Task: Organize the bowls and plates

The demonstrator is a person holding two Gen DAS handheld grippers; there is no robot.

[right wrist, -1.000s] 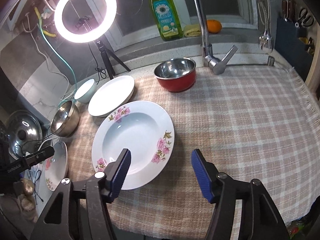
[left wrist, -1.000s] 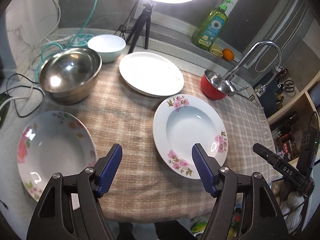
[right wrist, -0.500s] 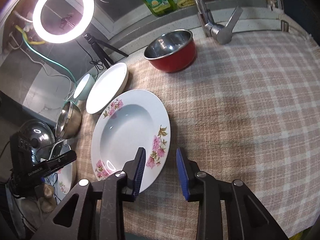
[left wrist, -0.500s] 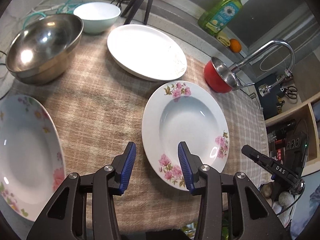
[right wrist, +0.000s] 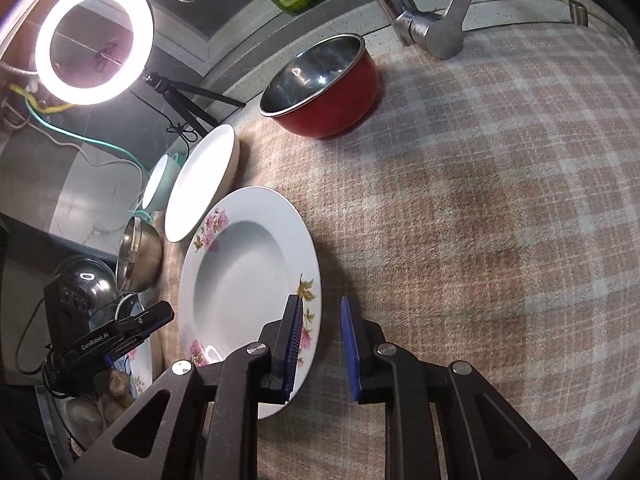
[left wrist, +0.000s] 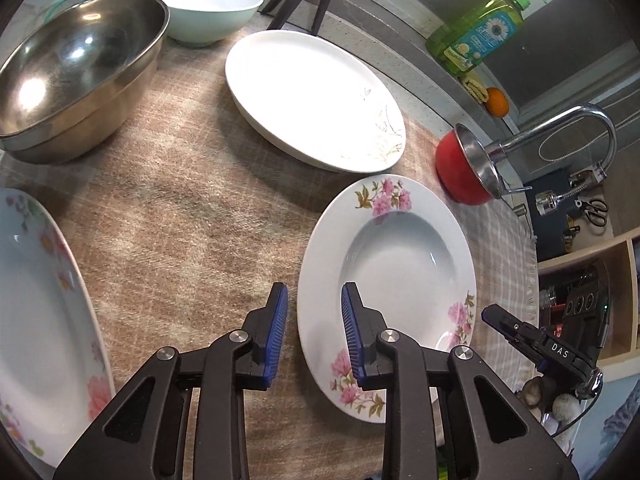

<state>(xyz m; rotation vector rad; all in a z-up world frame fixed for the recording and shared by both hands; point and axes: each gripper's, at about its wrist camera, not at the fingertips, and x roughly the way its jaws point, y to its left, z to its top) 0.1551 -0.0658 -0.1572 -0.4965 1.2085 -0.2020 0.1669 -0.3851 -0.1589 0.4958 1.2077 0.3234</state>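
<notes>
A deep floral plate (left wrist: 400, 264) lies on the checked cloth; it also shows in the right wrist view (right wrist: 244, 280). My left gripper (left wrist: 314, 320) is open, its jaws straddling the plate's left rim. My right gripper (right wrist: 320, 334) is open, its jaws straddling the plate's right rim. A second floral plate (left wrist: 36, 312) lies at the left. A plain white plate (left wrist: 312, 96), a steel bowl (left wrist: 76, 68), a white bowl (left wrist: 208, 4) and a red bowl (right wrist: 324, 84) stand further back.
A tap (left wrist: 560, 132) and a green soap bottle (left wrist: 476, 36) stand by the sink edge. A ring light (right wrist: 94, 40) on a tripod stands behind the plates, with cables beside it. The checked cloth (right wrist: 480, 200) stretches to the right.
Both grippers have moved down and closer to the floral plate and narrowed their jaws, each now around a rim of the plate.
</notes>
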